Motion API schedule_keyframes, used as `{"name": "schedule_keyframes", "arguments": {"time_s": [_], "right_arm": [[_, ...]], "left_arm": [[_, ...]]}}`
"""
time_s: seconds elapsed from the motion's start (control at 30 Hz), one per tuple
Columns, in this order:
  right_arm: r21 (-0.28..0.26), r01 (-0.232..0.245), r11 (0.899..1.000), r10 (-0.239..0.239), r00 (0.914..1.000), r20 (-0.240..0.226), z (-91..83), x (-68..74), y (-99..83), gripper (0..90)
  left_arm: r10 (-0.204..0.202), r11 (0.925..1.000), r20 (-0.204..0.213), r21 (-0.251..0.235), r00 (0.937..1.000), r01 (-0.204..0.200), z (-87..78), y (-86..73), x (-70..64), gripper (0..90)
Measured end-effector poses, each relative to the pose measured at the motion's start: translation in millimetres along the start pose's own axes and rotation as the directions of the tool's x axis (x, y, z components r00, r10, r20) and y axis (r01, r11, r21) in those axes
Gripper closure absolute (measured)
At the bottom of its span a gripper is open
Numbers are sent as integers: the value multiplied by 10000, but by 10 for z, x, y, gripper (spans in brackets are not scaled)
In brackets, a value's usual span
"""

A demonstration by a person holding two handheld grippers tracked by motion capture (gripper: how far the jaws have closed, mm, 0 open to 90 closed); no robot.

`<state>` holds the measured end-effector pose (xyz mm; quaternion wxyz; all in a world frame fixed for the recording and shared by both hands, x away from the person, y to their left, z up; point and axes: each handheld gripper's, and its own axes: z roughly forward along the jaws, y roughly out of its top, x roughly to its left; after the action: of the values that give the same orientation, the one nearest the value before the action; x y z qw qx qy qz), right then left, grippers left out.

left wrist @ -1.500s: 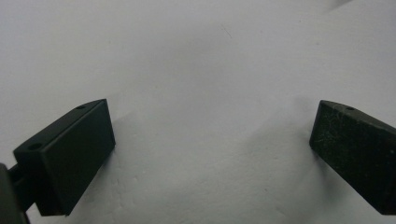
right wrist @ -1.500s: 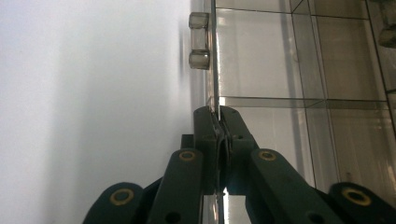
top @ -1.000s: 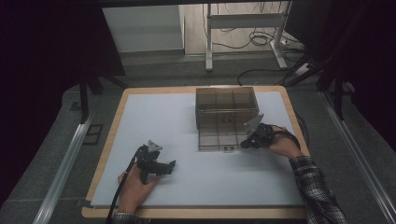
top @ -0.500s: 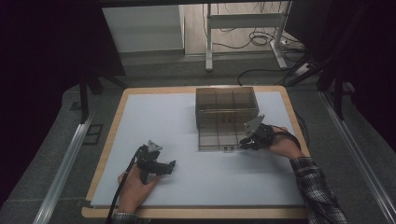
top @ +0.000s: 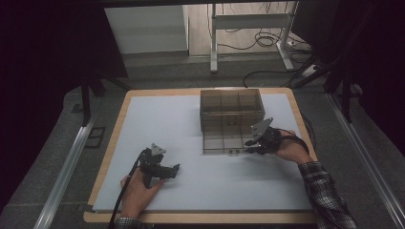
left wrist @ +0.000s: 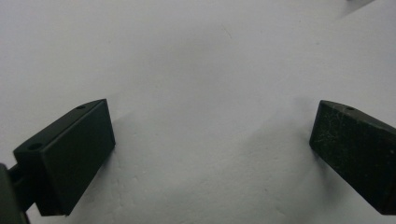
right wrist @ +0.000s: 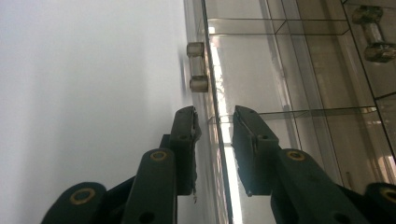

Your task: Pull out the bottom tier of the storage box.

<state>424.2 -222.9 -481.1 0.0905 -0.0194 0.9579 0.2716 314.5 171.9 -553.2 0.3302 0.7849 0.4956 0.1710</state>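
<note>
Lid work is the step in hand: the clear compartment box (top: 232, 109) stands toward the counter's far edge, its hinged lid (top: 225, 143) lying open and flat toward the near edge. The right hand-held gripper (right wrist: 214, 122) straddles the lid's thin front rim beside the latch (right wrist: 197, 66), jaws narrowly apart, seemingly not yet pinching. Next comes closing on the rim and swinging it up. The left hand-held gripper (top: 165, 169) rests with jaws wide apart on bare counter (top: 157, 119).
</note>
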Motion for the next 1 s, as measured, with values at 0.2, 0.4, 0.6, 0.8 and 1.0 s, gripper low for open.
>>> {"name": "schedule_keyframes", "arguments": {"time_s": [0.2, 0.4, 0.6, 0.8, 1.0], "right_arm": [[-135, -240, 9996, 241, 9997, 99, -32, 29, 10, 660], [-324, -427, 9986, 437, 9986, 290, -81, 68, 28, 623], [-547, -664, 9963, 687, 9967, 422, -132, 136, 43, 566], [-807, -909, 9926, 950, 9943, 480, -157, 194, 38, 532], [-951, -1217, 9880, 1275, 9901, 581, -168, 266, 28, 482]], "left_arm": [[0, 10000, -1, 0, 10000, 0, 0, 0, 0, 0], [-5, 10000, -1, -3, 10000, 5, 0, 0, 0, 0], [-5, 10000, -1, -5, 10000, 5, 0, 0, 0, 0], [27, 10000, 4, 4, 10000, -27, 0, 1, 2, 0], [22, 10000, -5, 6, 10000, -22, 0, 1, 1, 0]]}}
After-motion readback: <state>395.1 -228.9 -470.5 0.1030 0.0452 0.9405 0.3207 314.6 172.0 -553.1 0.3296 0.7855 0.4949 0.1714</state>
